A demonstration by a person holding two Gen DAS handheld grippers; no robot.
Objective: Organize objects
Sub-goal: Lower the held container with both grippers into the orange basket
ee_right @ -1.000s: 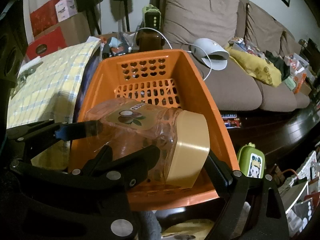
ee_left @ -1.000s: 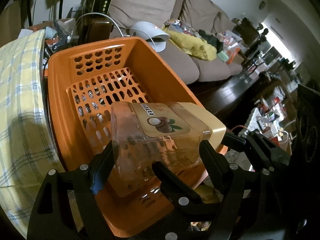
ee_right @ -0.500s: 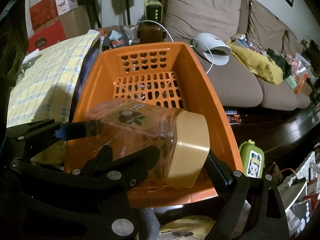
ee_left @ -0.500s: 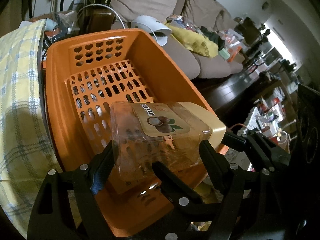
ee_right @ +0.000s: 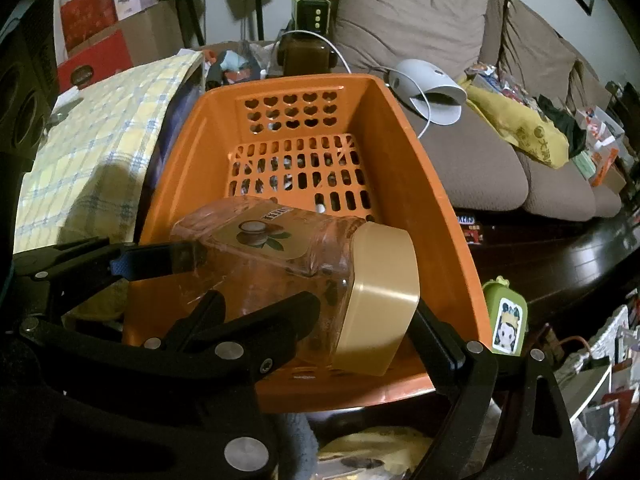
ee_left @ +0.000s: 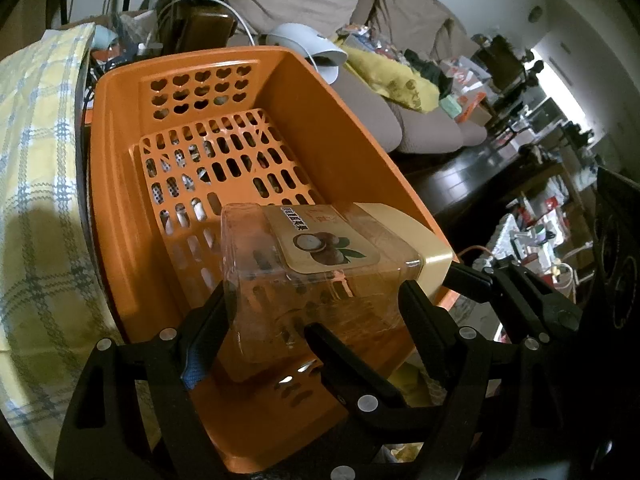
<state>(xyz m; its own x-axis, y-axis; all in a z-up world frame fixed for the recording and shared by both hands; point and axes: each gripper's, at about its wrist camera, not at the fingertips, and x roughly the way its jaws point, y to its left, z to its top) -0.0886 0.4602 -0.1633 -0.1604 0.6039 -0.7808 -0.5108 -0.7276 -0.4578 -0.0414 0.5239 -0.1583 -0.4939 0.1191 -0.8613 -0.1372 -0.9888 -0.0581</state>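
Note:
A clear plastic jar with a beige lid and a nut label lies on its side, held over the near end of an orange perforated basket. My left gripper is shut on the jar's body. My right gripper is shut on the same jar, one finger at the lid end and one across the body. The basket holds nothing else that I can see.
A yellow plaid cloth lies left of the basket. A brown sofa with clutter and a white device stands behind and right. A green toy sits right of the basket. Dark floor lies to the right.
Both grippers with the jar have moved slightly forward over the basket. The grip on the jar is unchanged.

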